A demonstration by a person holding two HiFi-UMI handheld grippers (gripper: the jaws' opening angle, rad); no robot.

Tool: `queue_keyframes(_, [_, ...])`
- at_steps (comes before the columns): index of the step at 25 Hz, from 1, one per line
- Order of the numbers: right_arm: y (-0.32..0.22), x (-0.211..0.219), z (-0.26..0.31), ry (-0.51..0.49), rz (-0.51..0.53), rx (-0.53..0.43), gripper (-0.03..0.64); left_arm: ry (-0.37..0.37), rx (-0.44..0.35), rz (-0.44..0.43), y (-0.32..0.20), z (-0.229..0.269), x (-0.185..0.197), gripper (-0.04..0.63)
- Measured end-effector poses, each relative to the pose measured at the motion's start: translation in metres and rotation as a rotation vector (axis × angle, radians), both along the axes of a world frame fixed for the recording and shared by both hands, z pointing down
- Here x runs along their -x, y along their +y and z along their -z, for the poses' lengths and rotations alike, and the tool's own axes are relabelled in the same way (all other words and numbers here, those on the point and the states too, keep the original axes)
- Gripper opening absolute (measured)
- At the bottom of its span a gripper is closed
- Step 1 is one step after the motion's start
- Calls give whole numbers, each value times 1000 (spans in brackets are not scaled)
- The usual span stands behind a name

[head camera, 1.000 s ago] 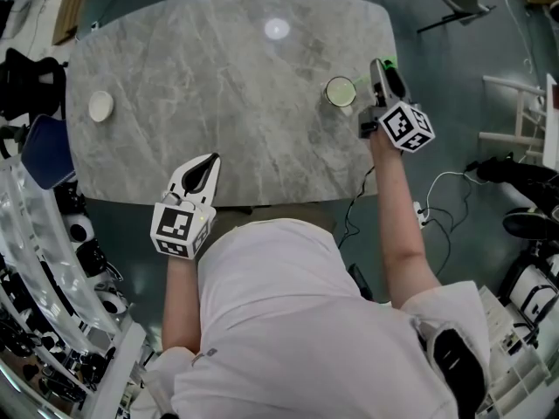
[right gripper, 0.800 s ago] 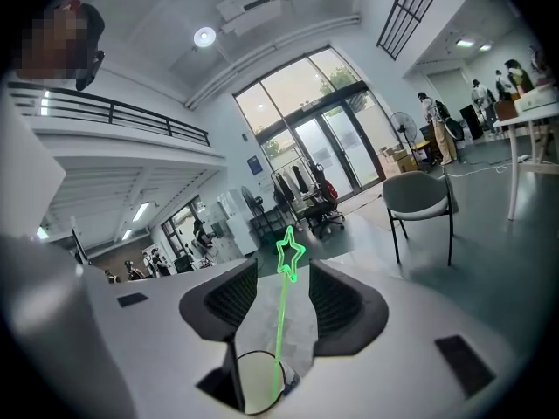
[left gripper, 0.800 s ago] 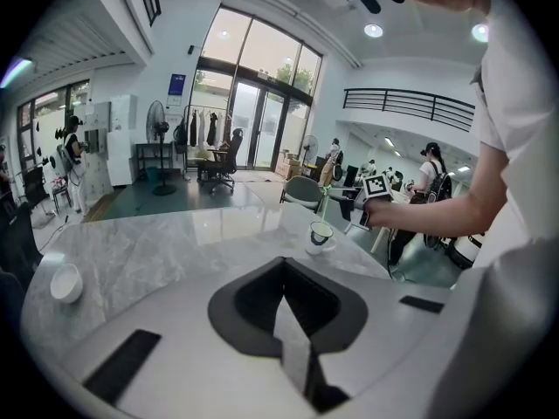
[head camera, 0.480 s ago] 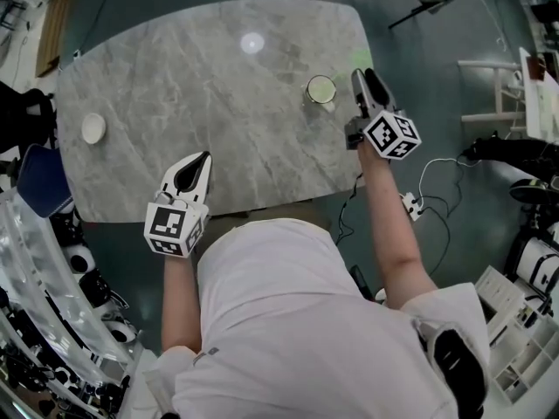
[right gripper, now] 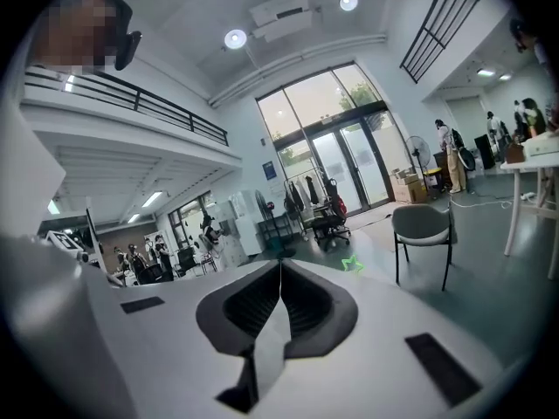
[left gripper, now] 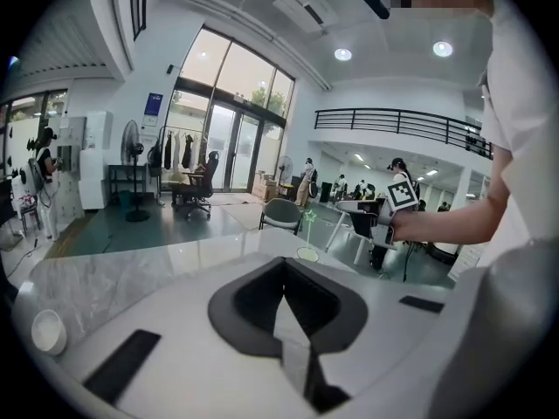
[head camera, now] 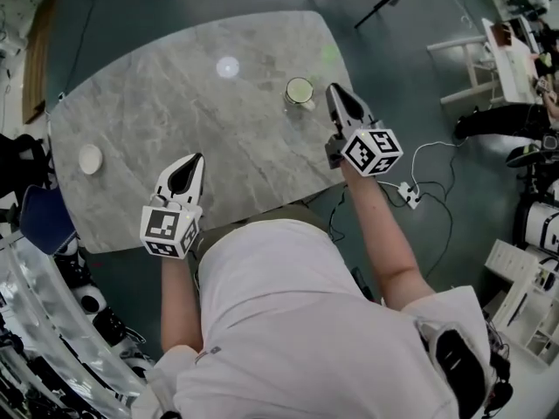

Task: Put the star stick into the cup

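**Head view and both gripper views, just after release.** The right gripper (head camera: 337,96) hangs over the right edge of the table (head camera: 175,103), just beside the cup (head camera: 299,92). A second earlier its jaws stand wide beside the cup. Now they are closing, and in the right gripper view they already meet along one seam with nothing between them. Relative to the cup, this gripper also sits slightly nearer the table's near edge than before.

The star stick (left gripper: 308,221) stands upright in the cup near the far right corner of the table. The left gripper view shows its green star well above the rim, and neither gripper touches it. Judged from this, the placing is done and the right gripper is empty.

The left gripper (head camera: 192,166) hangs at the near edge, well apart from the cup, with its jaws pressed together on nothing. It holds much the same place against the table as in the earlier pictures. A small white bowl (head camera: 90,158) lies near the left edge.

**Writing.** None is readable. Each marker cube (head camera: 373,150) carries black-and-white square codes, not text. A blue sign (left gripper: 154,105) beside the glass doors is too small to read. The cup shows no label or brand.
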State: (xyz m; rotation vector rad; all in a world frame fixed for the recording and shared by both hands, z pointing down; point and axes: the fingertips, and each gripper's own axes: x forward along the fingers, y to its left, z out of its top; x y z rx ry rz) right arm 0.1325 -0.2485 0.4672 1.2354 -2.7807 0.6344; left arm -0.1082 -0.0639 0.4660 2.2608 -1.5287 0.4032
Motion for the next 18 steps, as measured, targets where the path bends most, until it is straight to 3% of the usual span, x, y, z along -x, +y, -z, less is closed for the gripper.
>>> queue_keyframes(8, [68,30,49,70,94,-135,9,-5,-92,-72,0,28,-1,2])
queue_keyframes(18, [139,70,67,161,175,-217,9,-7,-184,-156,5,55,-2,2])
